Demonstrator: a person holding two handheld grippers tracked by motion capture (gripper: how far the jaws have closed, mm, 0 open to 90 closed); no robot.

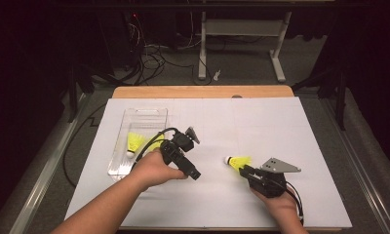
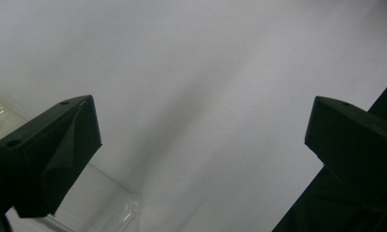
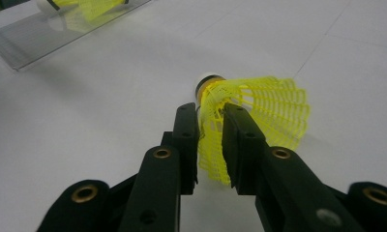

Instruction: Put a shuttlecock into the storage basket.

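Right gripper clamped on a yellow shuttlecock; left gripper spread wide with nothing in it.

The right gripper pinches the mesh skirt of the shuttlecock between its two black jaws, the cork tip pointing away from the hand; it sits toward the near right part of the counter, just off the white surface. The left gripper hovers near the middle of the counter, beside a clear plastic tray lying toward the left edge. Inside the tray lies another yellow shuttlecock.
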